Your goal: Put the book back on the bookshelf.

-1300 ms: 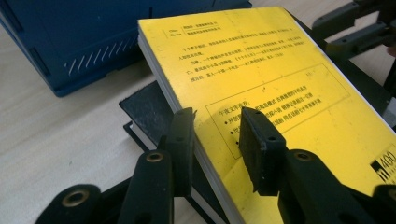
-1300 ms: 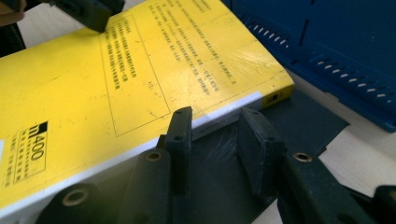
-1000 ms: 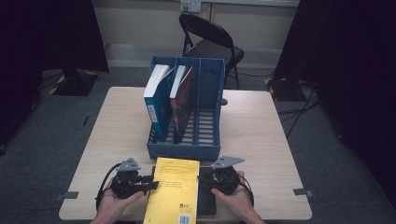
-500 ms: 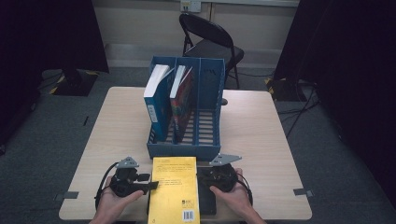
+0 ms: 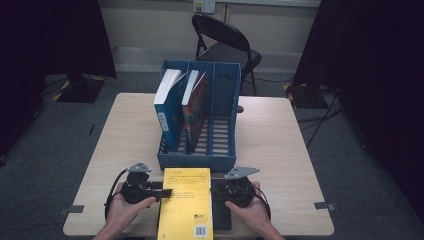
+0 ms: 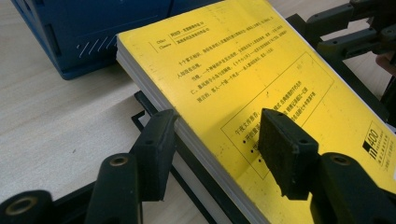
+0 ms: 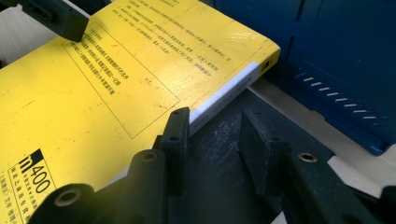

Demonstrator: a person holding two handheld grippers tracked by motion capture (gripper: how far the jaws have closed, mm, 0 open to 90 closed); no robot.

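While flat on the table (image 5: 280,150), yellow book (image 5: 186,205), black print, between both grippers' parted jaws

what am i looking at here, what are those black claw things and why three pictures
A person sits at a table, holding a hand-held two-jaw gripper in each hand. The high view looks down from above; the other two pictures come from cameras riding on each gripper, looking along its black jaws.

On the table stands a blue file rack with two books upright in it. In front of it a yellow book lies flat on a black tray.

The left gripper straddles the yellow book's edge, one jaw over the cover, one beside the pages; its jaws have just been opening and do not press on the book. The right gripper sits at the book's other edge, jaws open over the tray, holding nothing.
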